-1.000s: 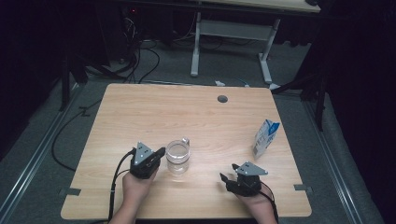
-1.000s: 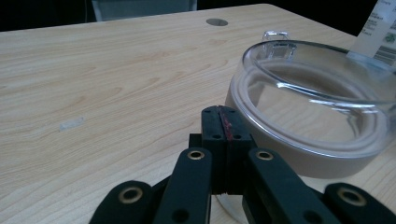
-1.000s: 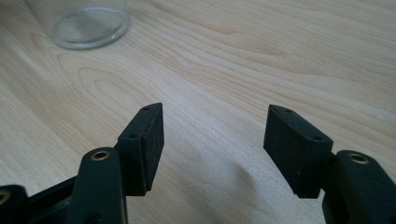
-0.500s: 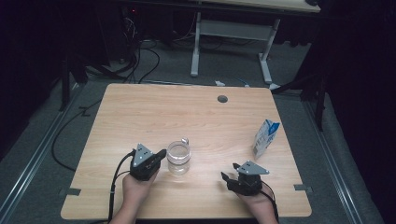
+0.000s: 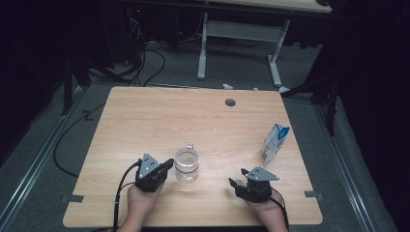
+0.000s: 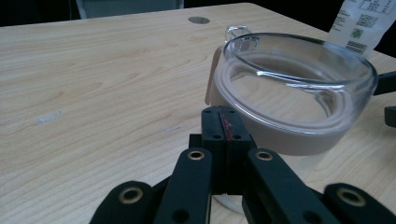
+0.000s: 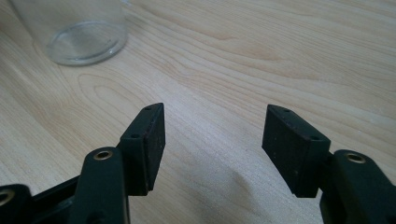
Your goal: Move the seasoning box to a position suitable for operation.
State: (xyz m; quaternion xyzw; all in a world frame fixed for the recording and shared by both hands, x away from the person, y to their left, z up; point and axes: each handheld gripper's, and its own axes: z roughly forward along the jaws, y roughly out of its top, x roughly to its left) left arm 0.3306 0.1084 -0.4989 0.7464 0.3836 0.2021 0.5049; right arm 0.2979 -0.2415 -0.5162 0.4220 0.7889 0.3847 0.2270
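Observation:
A clear glass mug [image 5: 186, 164] with a small handle stands near the table's front edge, between my two grippers. My left gripper [image 5: 168, 163] rests just left of it, its jaws pressed together with nothing between them. In the left gripper view the shut left gripper [image 6: 224, 126] ends right beside the mug's [image 6: 294, 93] wall; I cannot tell whether they touch. My right gripper [image 5: 238, 177] sits on the table to the mug's right, apart from it. In the right gripper view the right gripper [image 7: 212, 135] stands open over bare wood, with the mug's base [image 7: 84, 32] at the upper left.
A small blue and white carton [image 5: 275, 143] stands upright near the table's right edge, also in the left gripper view as the carton [image 6: 364, 23]. A round cable hole [image 5: 230, 102] sits at the far middle of the wooden table [image 5: 145, 121]. Another desk's legs stand beyond.

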